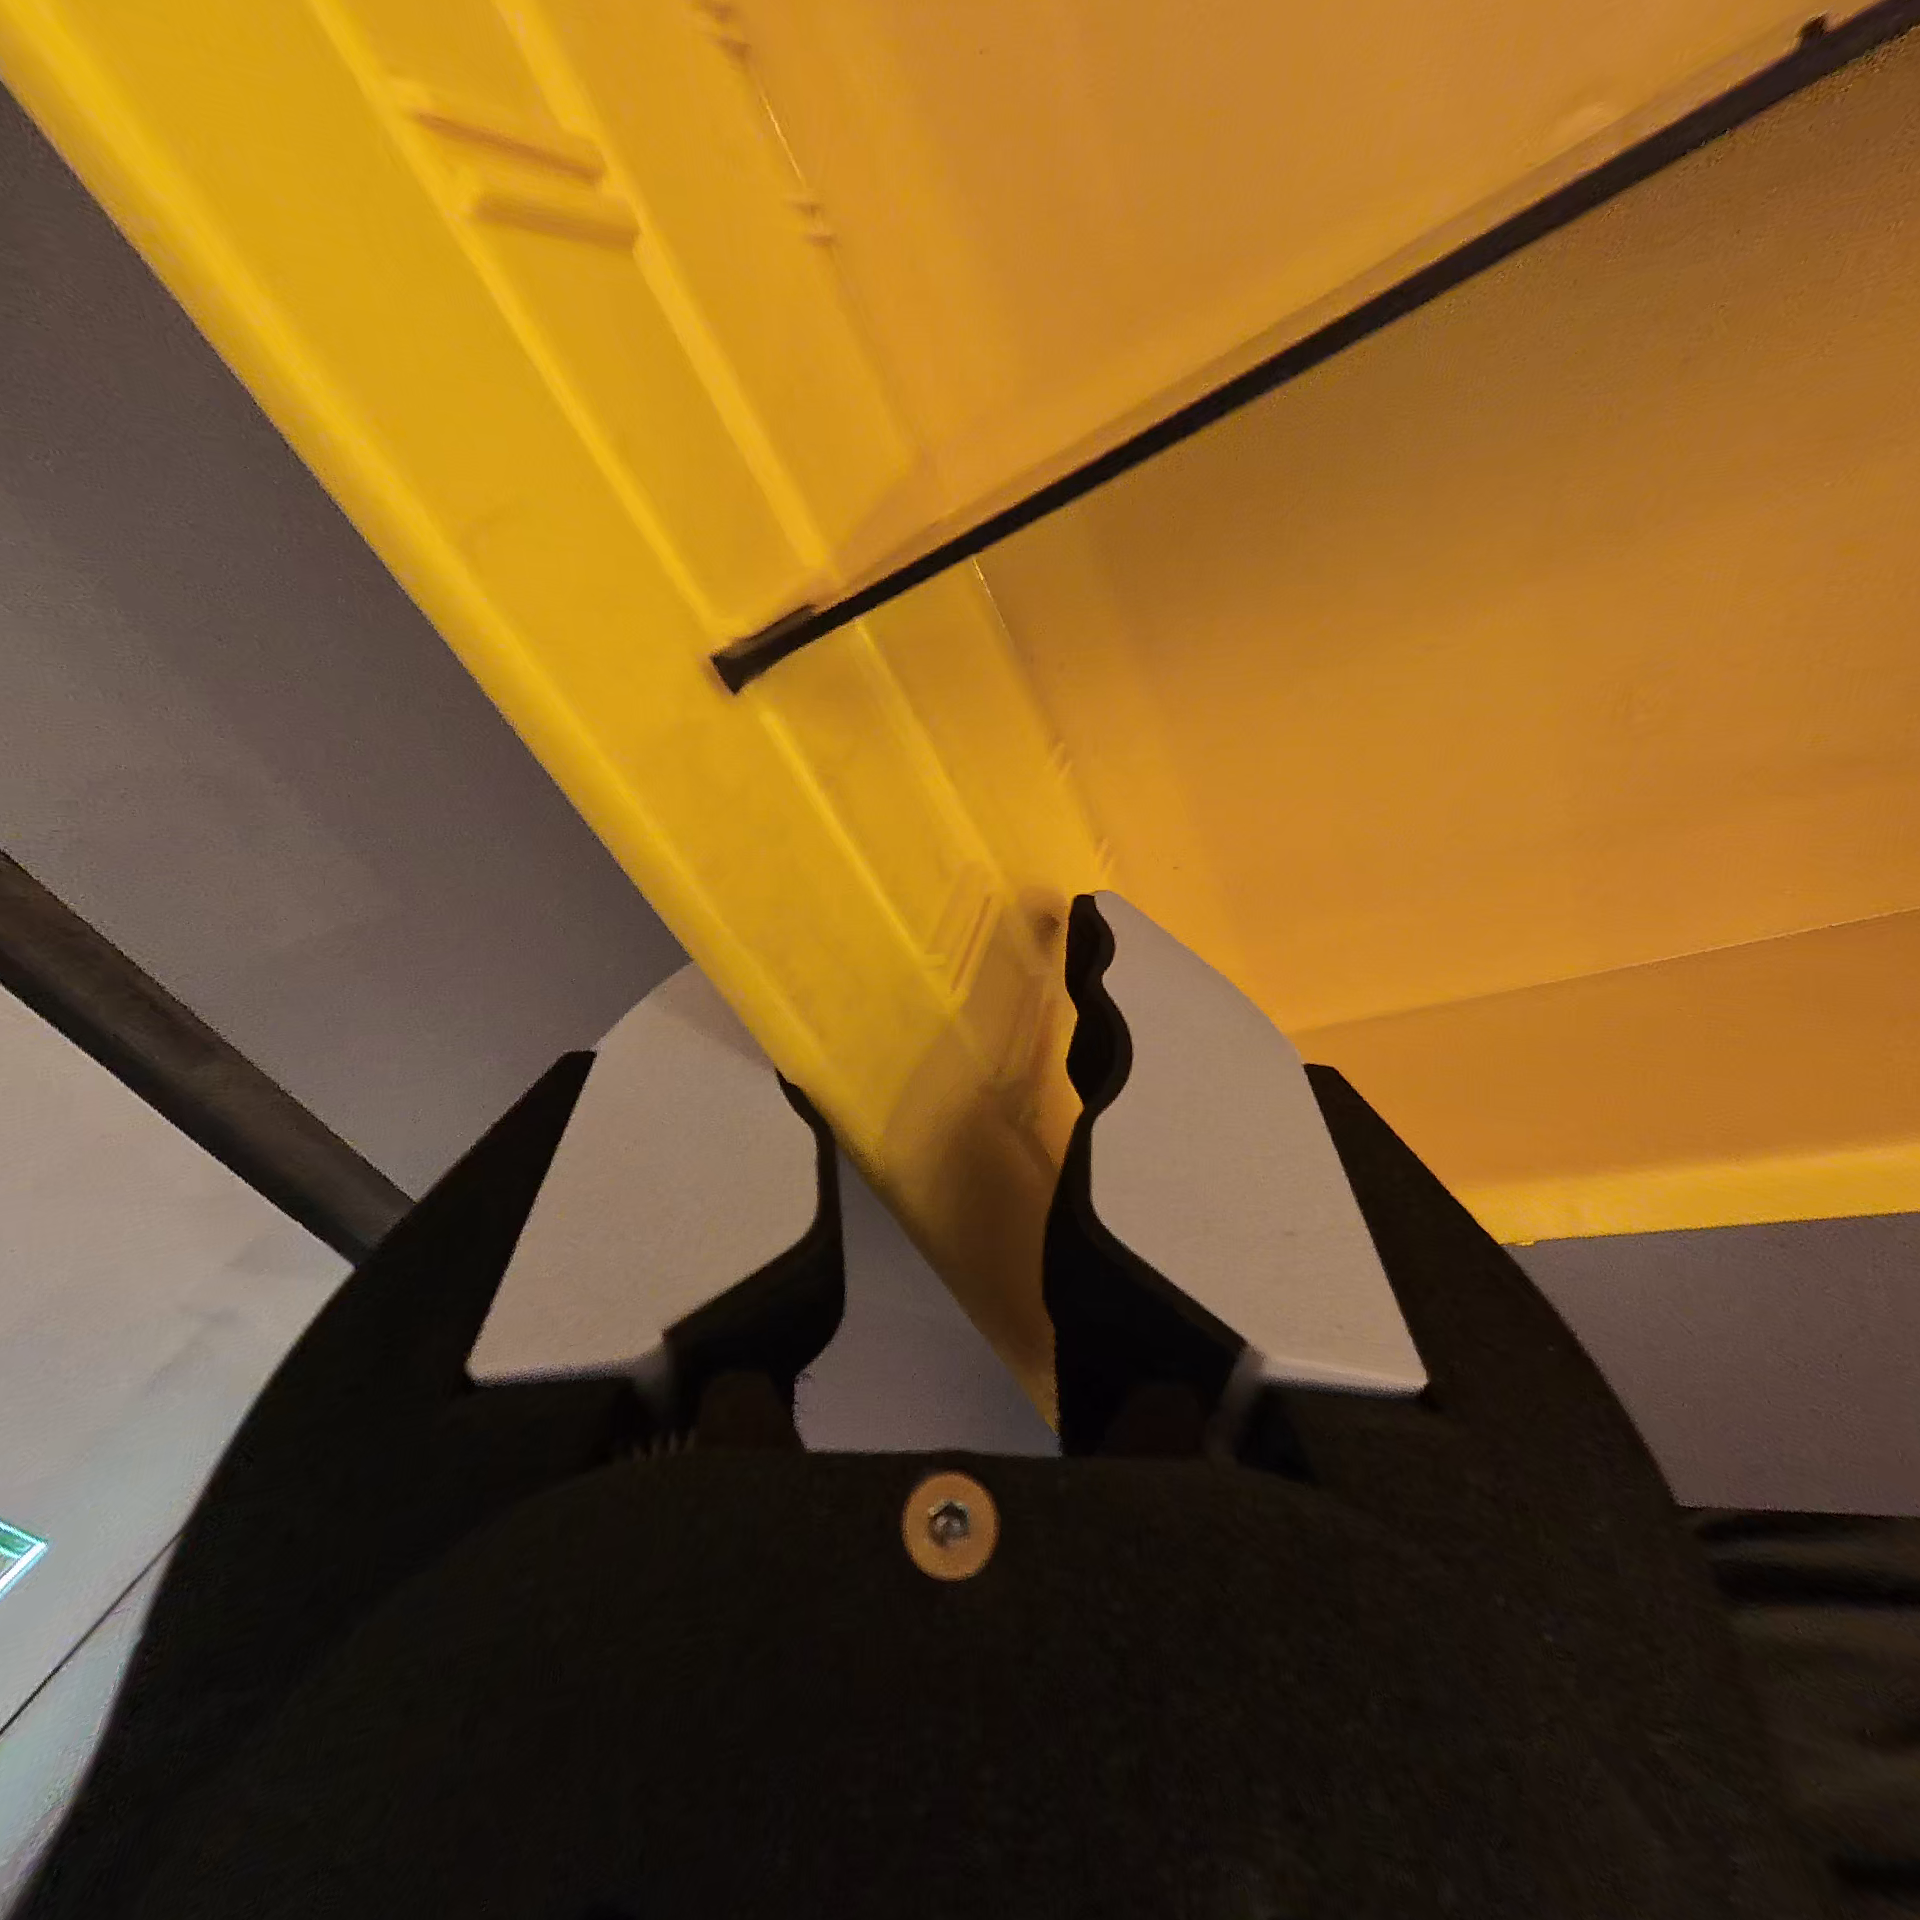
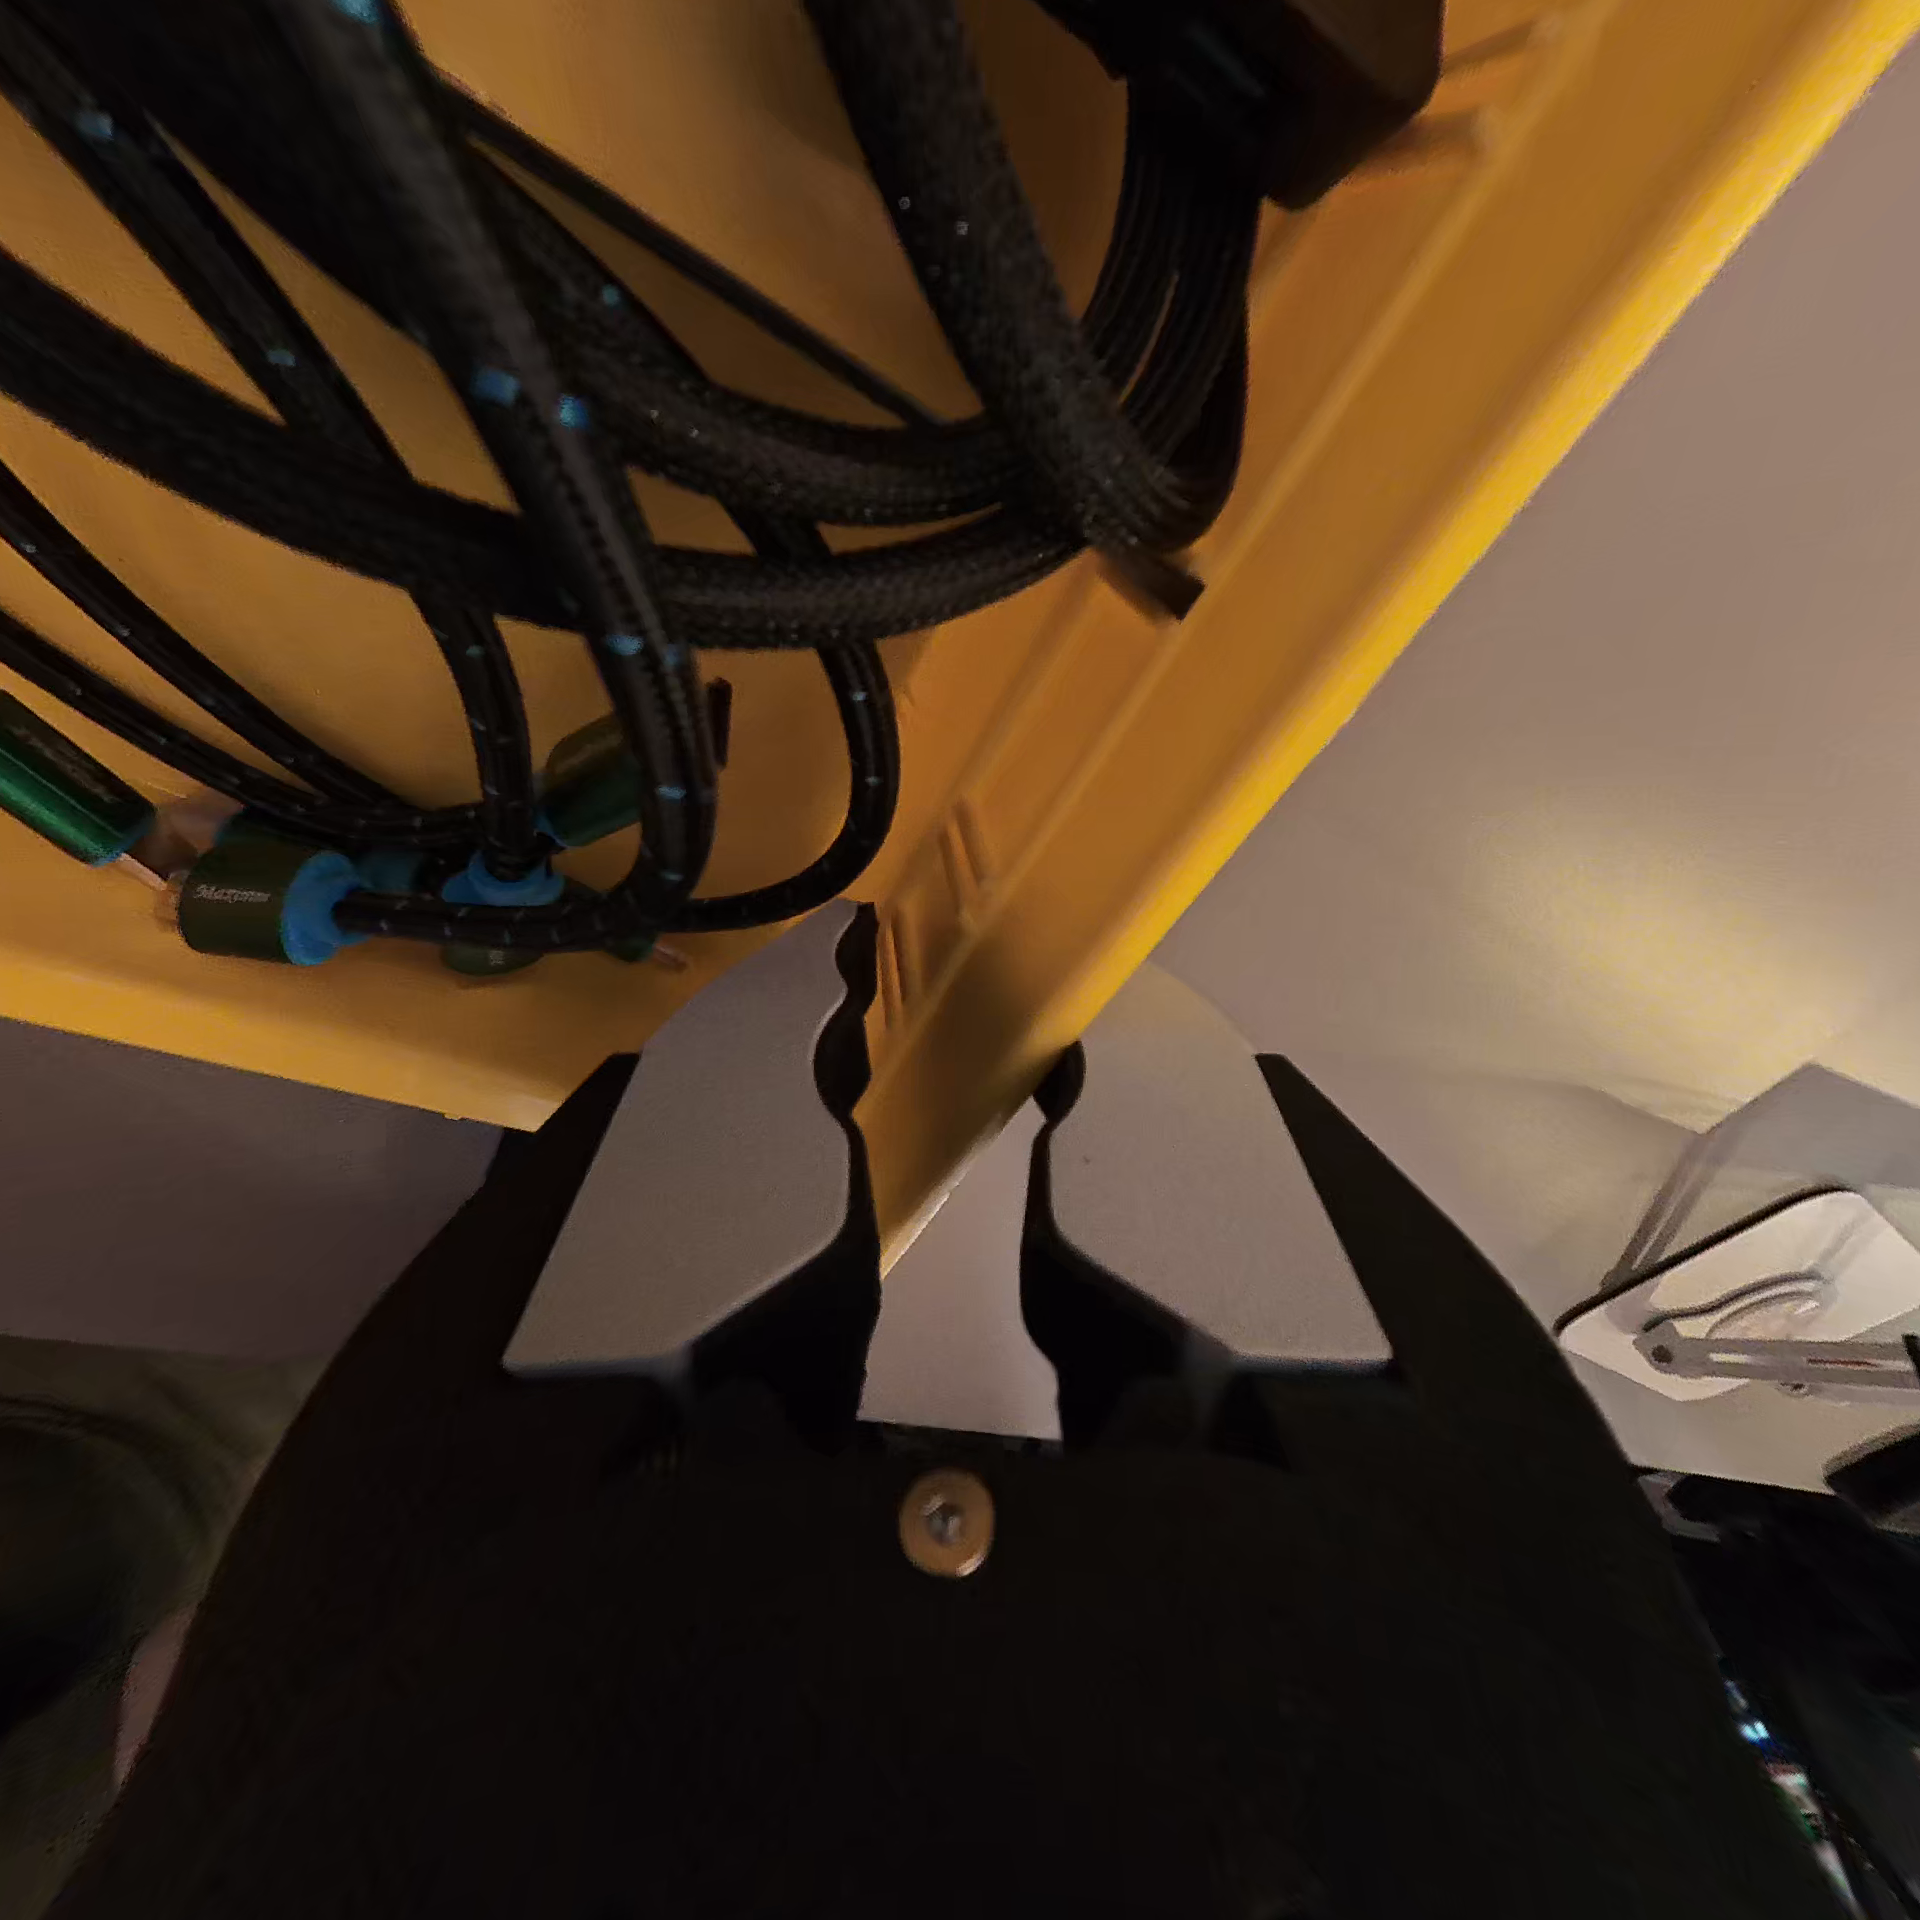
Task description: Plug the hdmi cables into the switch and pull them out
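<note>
Grey surface, both tools clamping yellow bin walls, cables inside.

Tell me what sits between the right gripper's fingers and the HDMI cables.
In the right wrist view, the right gripper is clamped on the yellow bin's wall; inside it, only bare yellow floor separates the fingers from the cables.

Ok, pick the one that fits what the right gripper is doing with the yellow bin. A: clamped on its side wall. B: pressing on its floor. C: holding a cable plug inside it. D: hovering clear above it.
A: the right gripper has one finger inside and one outside the yellow bin's side wall, closed on it; the HDMI cables lie untouched inside.
</note>
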The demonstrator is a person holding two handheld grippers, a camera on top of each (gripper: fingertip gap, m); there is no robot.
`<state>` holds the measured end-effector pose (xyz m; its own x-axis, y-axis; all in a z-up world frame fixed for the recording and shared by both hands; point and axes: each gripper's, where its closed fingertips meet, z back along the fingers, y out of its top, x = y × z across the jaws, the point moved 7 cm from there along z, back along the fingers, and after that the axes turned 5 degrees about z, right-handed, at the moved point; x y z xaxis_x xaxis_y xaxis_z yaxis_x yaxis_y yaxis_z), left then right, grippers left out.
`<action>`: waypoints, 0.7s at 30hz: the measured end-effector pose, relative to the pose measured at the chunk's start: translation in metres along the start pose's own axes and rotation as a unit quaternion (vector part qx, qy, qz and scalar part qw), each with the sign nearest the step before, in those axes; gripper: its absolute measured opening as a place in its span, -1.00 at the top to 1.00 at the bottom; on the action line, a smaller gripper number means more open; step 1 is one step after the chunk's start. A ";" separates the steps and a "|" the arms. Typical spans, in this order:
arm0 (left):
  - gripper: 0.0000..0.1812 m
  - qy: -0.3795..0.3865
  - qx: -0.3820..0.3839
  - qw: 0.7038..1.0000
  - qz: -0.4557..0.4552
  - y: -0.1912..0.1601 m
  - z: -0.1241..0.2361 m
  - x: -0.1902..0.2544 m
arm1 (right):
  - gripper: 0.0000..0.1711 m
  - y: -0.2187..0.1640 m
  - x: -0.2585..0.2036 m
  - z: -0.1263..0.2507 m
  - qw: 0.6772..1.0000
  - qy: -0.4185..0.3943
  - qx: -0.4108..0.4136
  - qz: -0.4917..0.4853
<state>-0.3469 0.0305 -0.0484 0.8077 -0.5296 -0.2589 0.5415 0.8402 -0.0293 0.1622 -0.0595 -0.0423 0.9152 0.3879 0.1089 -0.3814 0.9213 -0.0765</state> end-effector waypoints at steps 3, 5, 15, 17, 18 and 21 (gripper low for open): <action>0.50 0.001 0.002 1.000 -0.004 0.001 0.001 0.006 | 0.67 0.010 -0.016 0.003 1.000 -0.005 0.001 0.019; 0.49 0.001 0.001 1.000 -0.004 0.001 0.002 0.007 | 0.66 0.014 -0.027 0.004 1.000 -0.006 -0.002 0.027; 0.48 -0.006 -0.001 1.000 -0.008 0.000 0.002 0.010 | 0.65 0.018 -0.062 0.008 1.000 0.002 -0.025 -0.008; 0.48 -0.015 0.002 1.000 -0.012 0.000 0.003 0.010 | 0.63 0.018 -0.062 0.008 1.000 0.002 -0.024 -0.003; 0.47 -0.023 0.004 1.000 -0.015 0.000 0.003 0.010 | 0.64 0.017 -0.062 0.009 1.000 0.008 -0.023 -0.001; 0.50 -0.058 0.015 0.998 -0.016 -0.002 0.007 0.009 | 0.66 0.015 -0.060 0.011 0.999 0.027 -0.020 -0.010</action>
<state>-0.3391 0.0235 -0.0434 0.8107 -0.5671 -0.1454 0.5725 0.8199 -0.0058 0.0998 -0.0684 -0.0392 0.9290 0.3656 0.0570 -0.3576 0.9267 -0.1153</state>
